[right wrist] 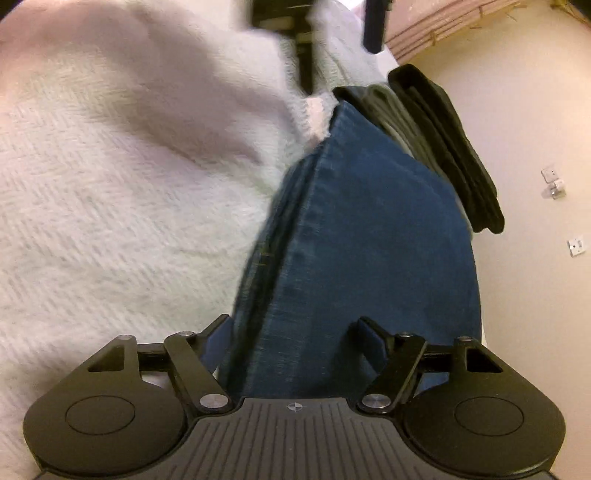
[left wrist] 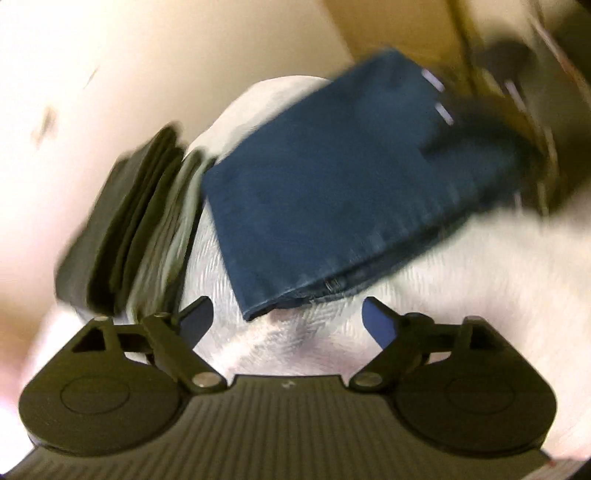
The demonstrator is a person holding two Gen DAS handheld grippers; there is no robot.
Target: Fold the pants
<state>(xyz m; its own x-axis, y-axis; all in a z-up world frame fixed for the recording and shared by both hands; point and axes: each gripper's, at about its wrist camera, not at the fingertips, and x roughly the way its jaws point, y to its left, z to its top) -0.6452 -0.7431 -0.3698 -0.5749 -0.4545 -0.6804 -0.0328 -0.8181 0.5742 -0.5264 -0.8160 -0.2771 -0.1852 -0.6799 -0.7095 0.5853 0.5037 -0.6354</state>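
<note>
I am working in what is looking like a bedroom of a home. A white woven bedspread with a herringbone texture is covering the soft surface under me, and folded garments are lying on it: blue jeans and, just beside them, a stack of dark and grey folded clothes. A plain cream wall is standing close behind, carrying white wall sockets. Wooden furniture is showing, blurred, beyond the bed.
</note>
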